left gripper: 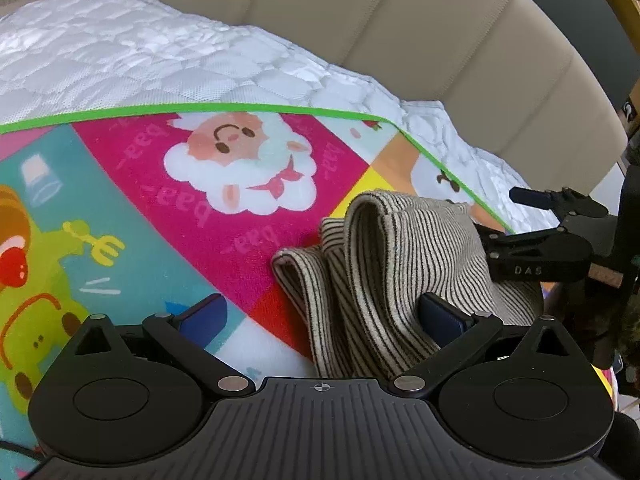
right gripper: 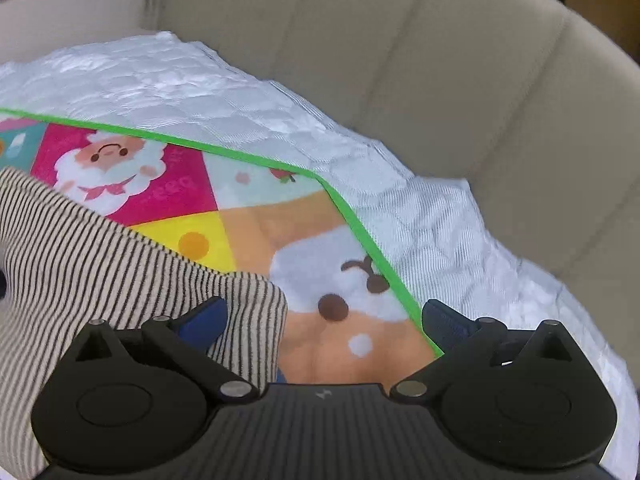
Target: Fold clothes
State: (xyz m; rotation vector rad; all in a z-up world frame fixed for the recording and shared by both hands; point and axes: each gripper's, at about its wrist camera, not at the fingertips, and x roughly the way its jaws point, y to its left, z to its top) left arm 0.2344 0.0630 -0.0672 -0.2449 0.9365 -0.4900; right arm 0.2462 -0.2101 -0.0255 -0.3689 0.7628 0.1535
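Home bedroom: quilted mattress (left gripper: 120, 52), padded headboard (left gripper: 400, 20), cartoon play mat (left gripper: 160, 208).

Soft, even daylight with faint shadows — the right wrist view is motion-blurred around the mat (right gripper: 304, 240), and fisheye bending curves both edges.

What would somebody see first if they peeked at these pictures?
Probably the bright cartoon mat, with a smiling sheep on a pink patch near its green-edged far side. Next comes the striped cloth, bunched in folds at the mat's right end, between both open grippers, the left gripper and the right gripper.
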